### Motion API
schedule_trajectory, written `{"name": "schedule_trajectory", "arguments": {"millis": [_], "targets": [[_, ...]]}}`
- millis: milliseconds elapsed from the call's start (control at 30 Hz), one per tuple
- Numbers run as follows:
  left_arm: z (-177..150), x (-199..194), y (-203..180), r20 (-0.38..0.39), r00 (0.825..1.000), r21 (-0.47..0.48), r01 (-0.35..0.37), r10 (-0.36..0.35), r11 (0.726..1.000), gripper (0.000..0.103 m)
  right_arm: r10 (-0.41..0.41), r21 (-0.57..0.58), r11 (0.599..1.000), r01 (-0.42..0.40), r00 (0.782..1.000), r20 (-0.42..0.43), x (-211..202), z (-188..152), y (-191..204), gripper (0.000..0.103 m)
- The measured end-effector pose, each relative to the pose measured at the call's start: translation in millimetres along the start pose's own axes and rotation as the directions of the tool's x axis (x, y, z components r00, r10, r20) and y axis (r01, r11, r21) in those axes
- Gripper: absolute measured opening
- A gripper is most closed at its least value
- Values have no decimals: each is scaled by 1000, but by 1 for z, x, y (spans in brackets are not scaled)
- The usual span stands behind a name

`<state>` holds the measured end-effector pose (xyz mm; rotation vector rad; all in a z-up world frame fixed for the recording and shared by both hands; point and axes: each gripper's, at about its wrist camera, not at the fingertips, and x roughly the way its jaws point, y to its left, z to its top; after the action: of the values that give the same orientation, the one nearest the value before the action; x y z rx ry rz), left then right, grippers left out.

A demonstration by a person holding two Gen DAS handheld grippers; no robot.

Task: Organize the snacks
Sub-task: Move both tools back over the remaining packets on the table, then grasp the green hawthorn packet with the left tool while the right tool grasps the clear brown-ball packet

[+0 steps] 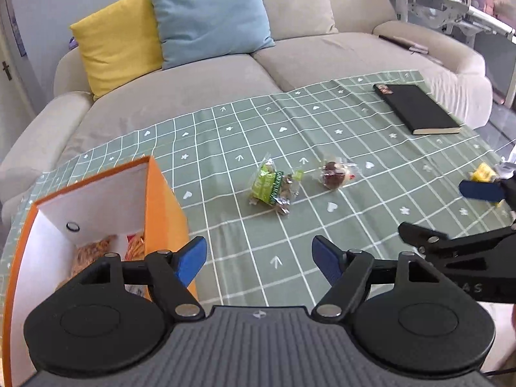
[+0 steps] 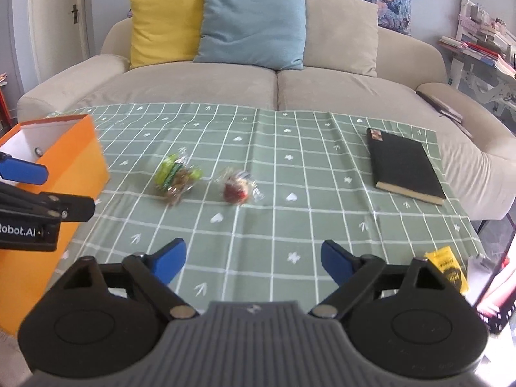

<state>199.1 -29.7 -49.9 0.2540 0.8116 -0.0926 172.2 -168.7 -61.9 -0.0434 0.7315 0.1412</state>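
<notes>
On my far left sits the orange box [image 1: 164, 206], open at the top with white inner walls, and I can see orange-wrapped snacks [image 1: 93, 251] lying in its bottom; it stands on the green checked cloth [image 1: 322, 135] that covers the bench; my left claw [image 1: 259, 259] hangs just beside the box's right wall, its blue pads spread apart with nothing between them, only bare cloth below; moving right, towards the middle of the cloth, lies the green-wrapped snack [image 1: 272, 187], and just beside it, apart by a small gap, the clear-wrapped red snack [image 1: 335, 175]; both rest flat on the cloth, well ahead of either claw; in the right wrist view they look blurred, so I cannot read their labels; my right claw [image 2: 253, 262] is released too, jaws wide and empty, over the near part of the cloth; further right and towards the back lies a black book [image 2: 404, 164], flat on the cloth near the sofa [image 2: 200, 84]; at the near right corner of the bench lies a yellow packet [image 2: 448, 271], close by the right claw's outer pad, though I cannot tell whether they touch; behind everything the sofa carries a yellow cushion [image 2: 161, 22] and a blue cushion [image 2: 251, 22] side by side.
</notes>
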Motion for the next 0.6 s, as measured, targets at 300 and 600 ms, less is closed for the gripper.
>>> {"name": "schedule_trajectory", "arguments": {"millis": [300, 600], "targets": [[21, 39, 0, -5, 1000, 38, -15, 16, 999, 87, 13, -23, 1000, -13, 1000, 3, 48, 24, -10, 88], [45, 75, 5, 0, 1000, 70, 3, -3, 998, 87, 60, 27, 998, -61, 998, 27, 92, 44, -13, 83]]}}
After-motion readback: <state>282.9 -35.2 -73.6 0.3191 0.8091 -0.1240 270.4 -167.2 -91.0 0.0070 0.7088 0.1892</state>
